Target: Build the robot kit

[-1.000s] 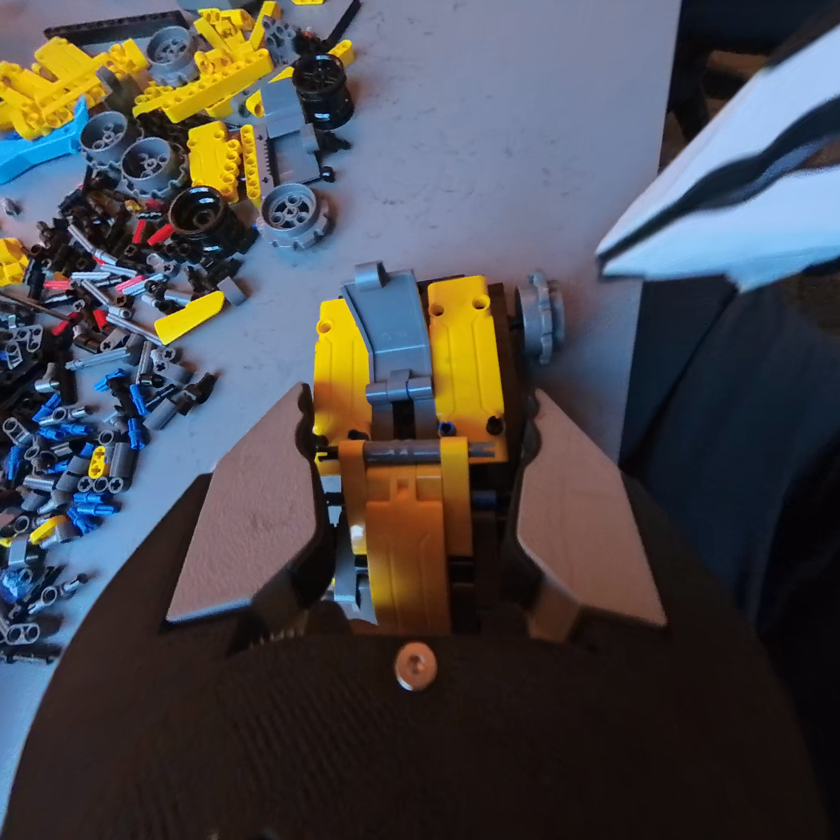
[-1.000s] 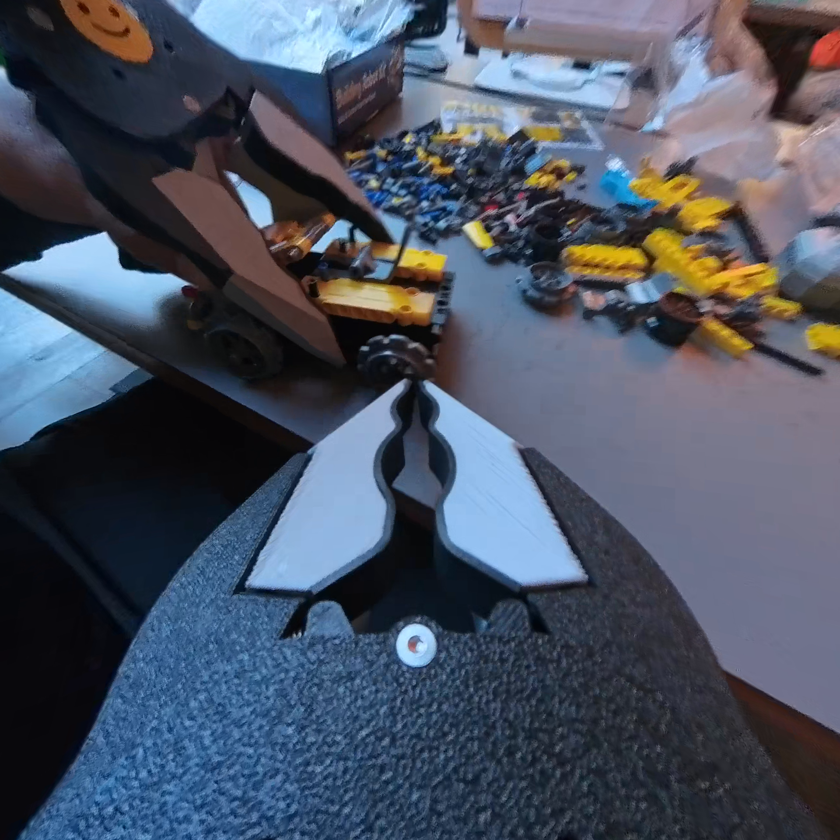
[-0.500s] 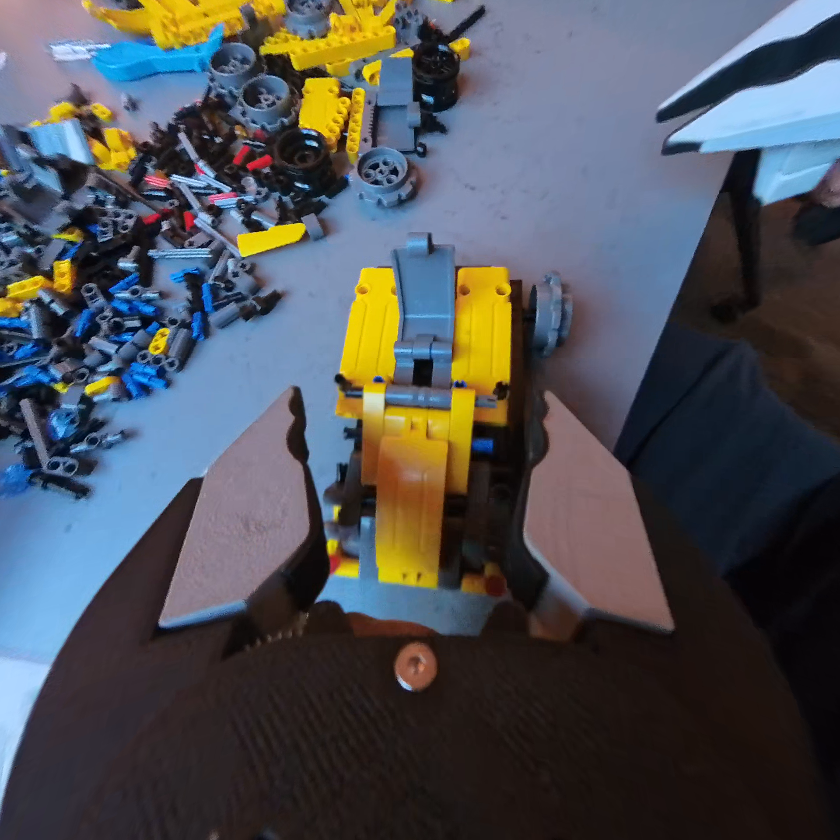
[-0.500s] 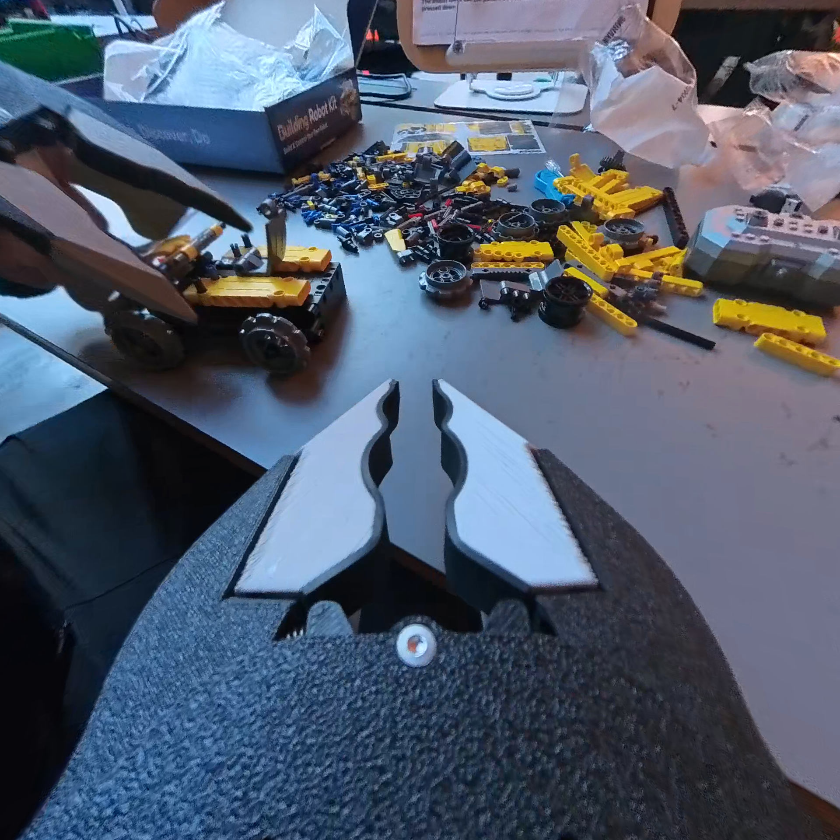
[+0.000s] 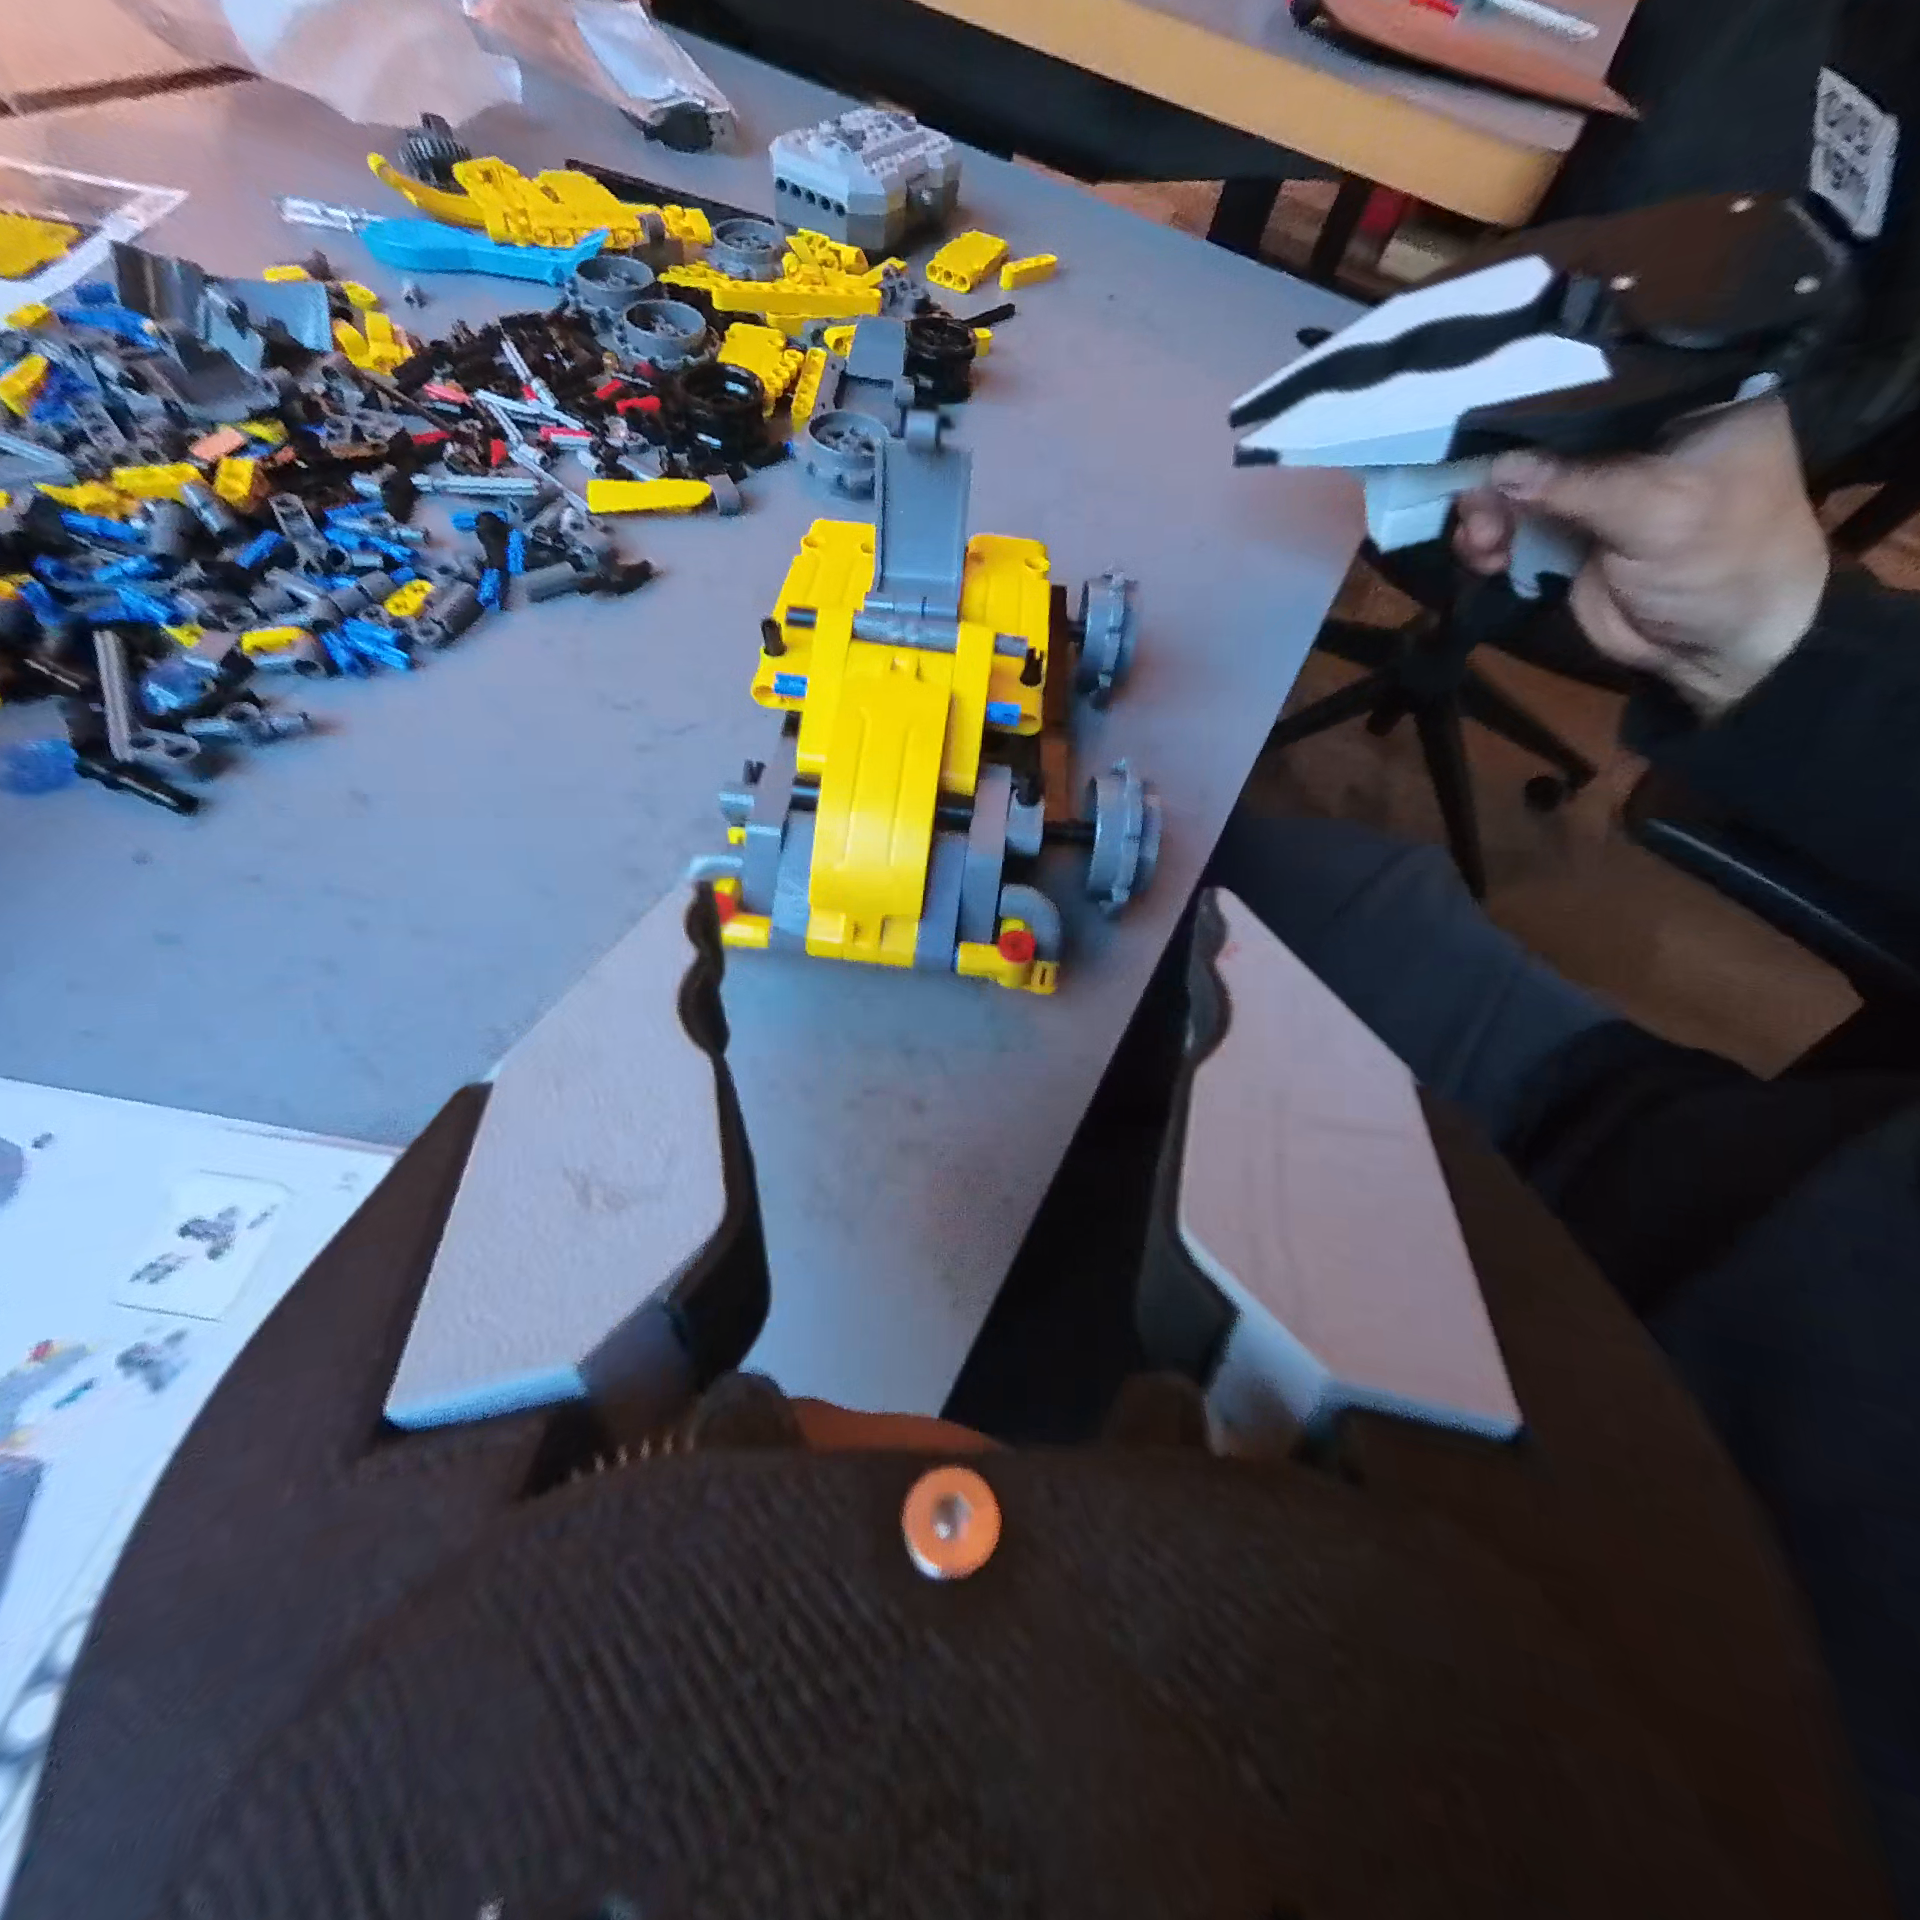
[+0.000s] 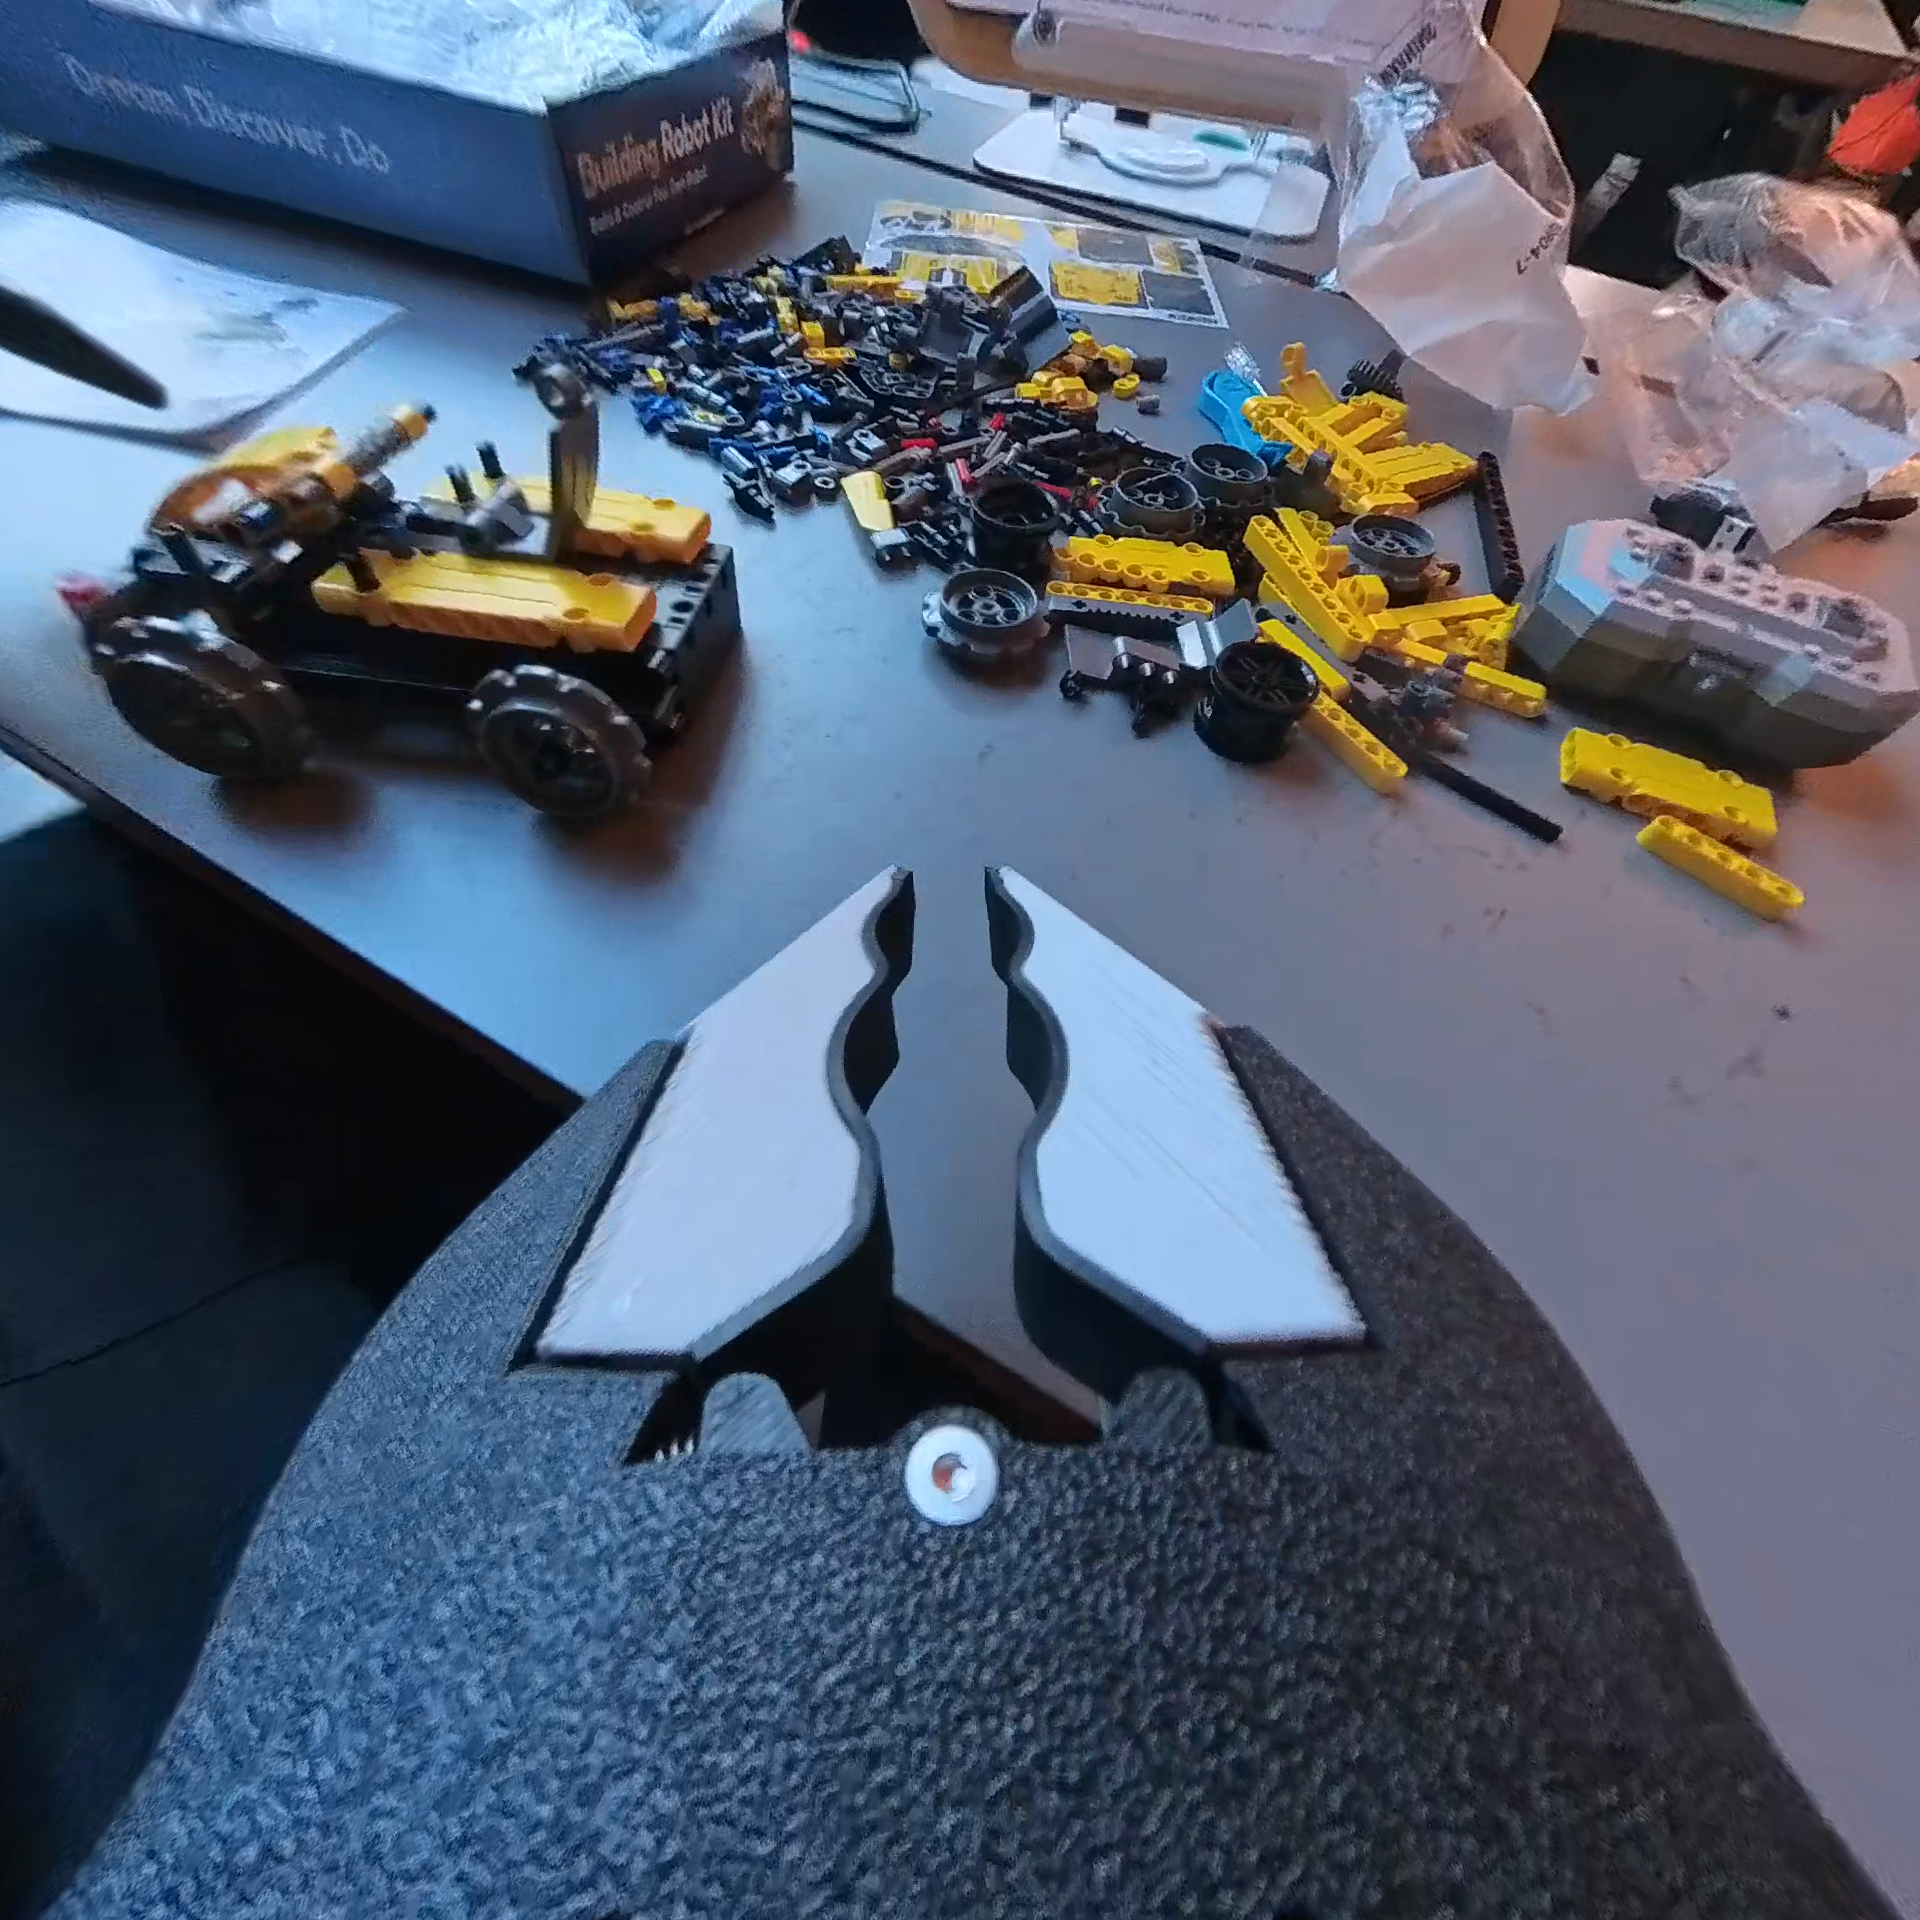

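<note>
Yellow brick vehicle (image 5: pixel 902 758) sits at your desk's (image 5: pixel 436 914) edge, just ahead of your wide-open, empty left tongs (image 5: pixel 951 935); right tongs (image 6: pixel 949 896) slightly parted, empty, loose bricks (image 6: pixel 1049 499) beyond.

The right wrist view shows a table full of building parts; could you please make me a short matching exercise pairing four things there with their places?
Things:
1. yellow toy vehicle
2. grey block unit
3. dark cardboard box
4. right gripper

Places:
A. far left corner of the table, behind the loose parts
B. over the near table edge, jaws slightly apart, holding nothing
C. near the left table edge, standing on its wheels
D. right of the yellow beams, beside crumpled plastic bags

Pairs: 1-C, 2-D, 3-A, 4-B
</note>
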A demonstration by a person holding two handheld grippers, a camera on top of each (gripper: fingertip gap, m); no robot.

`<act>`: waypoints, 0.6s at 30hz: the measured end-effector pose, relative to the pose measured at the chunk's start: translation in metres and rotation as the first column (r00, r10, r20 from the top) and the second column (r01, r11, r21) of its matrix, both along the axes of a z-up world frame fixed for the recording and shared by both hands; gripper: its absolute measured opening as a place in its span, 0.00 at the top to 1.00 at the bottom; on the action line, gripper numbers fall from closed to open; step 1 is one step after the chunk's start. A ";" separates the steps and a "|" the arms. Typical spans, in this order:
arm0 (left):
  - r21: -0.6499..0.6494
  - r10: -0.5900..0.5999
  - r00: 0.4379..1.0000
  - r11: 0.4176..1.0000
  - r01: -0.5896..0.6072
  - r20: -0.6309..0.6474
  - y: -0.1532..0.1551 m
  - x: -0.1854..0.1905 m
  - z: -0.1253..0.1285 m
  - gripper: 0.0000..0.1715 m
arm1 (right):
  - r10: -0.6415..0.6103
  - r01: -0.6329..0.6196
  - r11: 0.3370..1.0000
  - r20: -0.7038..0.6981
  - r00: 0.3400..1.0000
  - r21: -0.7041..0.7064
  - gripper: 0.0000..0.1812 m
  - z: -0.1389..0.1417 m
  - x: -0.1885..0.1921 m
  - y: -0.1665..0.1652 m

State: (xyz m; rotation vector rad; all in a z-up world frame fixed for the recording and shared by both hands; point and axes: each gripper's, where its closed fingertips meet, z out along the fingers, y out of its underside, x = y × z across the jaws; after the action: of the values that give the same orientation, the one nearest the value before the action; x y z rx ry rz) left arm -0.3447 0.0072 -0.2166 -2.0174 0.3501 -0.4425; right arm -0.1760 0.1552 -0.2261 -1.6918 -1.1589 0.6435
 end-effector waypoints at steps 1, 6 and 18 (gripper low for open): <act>0.006 -0.008 1.000 1.000 0.008 0.012 -0.002 0.001 -0.003 0.49 | -0.003 0.002 1.000 0.037 0.999 0.017 0.93 0.000 -0.003 0.005; 0.067 -0.050 0.999 0.996 0.050 0.003 -0.009 0.001 -0.002 0.53 | 0.064 -0.064 0.998 0.241 0.968 -0.009 0.96 -0.010 -0.037 0.030; 0.095 -0.150 0.986 0.985 0.143 0.075 -0.019 0.005 0.003 0.62 | 0.083 -0.083 0.996 0.467 0.880 -0.021 0.94 -0.036 -0.076 0.077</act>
State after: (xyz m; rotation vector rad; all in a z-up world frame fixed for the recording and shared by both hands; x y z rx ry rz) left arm -0.3396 -0.0113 -0.2140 -1.8874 0.4622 -0.5891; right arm -0.2517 0.2324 -0.2624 -1.8634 -1.5751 0.2847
